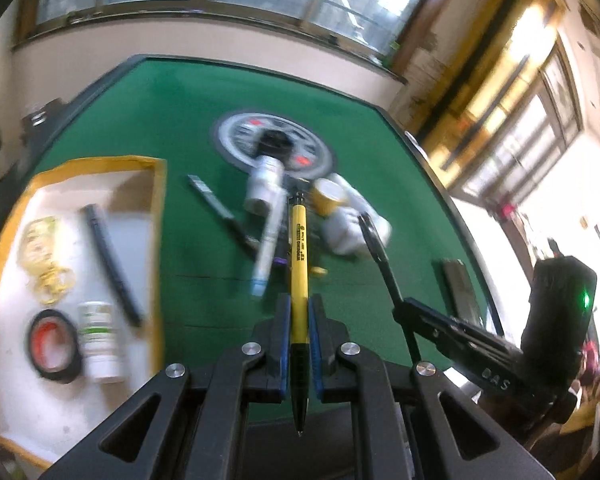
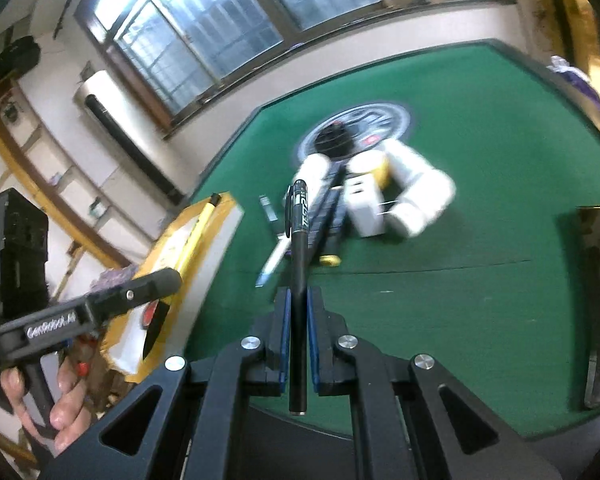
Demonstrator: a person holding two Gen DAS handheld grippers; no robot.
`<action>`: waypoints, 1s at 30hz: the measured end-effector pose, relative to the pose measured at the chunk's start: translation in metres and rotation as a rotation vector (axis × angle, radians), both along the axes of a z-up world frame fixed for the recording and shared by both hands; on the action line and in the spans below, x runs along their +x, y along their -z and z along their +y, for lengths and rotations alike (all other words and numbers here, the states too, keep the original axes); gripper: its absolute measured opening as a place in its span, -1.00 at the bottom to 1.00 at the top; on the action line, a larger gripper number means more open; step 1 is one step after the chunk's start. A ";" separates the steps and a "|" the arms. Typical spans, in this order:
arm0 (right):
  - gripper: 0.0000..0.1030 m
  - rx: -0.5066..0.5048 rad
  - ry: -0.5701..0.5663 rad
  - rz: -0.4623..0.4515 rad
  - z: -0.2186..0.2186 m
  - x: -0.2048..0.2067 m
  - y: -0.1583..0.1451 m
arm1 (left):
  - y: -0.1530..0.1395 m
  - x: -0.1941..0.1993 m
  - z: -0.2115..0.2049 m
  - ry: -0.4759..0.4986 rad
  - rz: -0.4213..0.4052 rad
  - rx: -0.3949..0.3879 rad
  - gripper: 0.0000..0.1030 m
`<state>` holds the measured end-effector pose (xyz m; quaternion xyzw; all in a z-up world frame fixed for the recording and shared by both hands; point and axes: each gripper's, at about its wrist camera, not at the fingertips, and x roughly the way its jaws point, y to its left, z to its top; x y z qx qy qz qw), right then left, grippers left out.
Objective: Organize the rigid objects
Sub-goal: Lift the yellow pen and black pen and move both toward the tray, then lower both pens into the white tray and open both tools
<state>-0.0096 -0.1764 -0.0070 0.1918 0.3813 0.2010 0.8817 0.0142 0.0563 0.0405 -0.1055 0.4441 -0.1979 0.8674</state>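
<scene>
Left gripper point(image 1: 299, 312) pinches a yellow pen point(image 1: 299, 280) lengthwise; right gripper point(image 2: 299, 312) clamps a black pen point(image 2: 299, 280) likewise — both lifted over the green table point(image 1: 180, 120), likely bound for the yellow-rimmed tray point(image 1: 156, 216) already holding sorted items.

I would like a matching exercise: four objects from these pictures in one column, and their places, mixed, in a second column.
Objects:
1. yellow pen
2. black pen
3. roll of black tape
4. yellow-capped white bottle

Places:
A. lying in the yellow-edged tray
B. held in the right claw
C. on the green table, in the pile
D. held in the left claw

Pairs: 1-D, 2-B, 3-A, 4-C
</scene>
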 end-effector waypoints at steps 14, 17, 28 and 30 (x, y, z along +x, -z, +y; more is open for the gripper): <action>-0.85 -0.024 -0.391 0.037 0.170 0.065 -0.020 | 0.031 0.037 0.139 -0.361 0.110 0.043 -0.85; -0.85 -0.078 -0.402 0.082 0.203 0.087 -0.010 | 0.050 0.051 0.151 -0.382 0.163 0.023 -0.85; -0.84 -0.137 -0.411 0.140 0.235 0.119 0.015 | 0.065 0.059 0.149 -0.395 0.165 0.038 -0.85; -0.84 -0.137 -0.417 0.136 0.233 0.117 0.016 | 0.064 0.060 0.151 -0.402 0.156 0.048 -0.85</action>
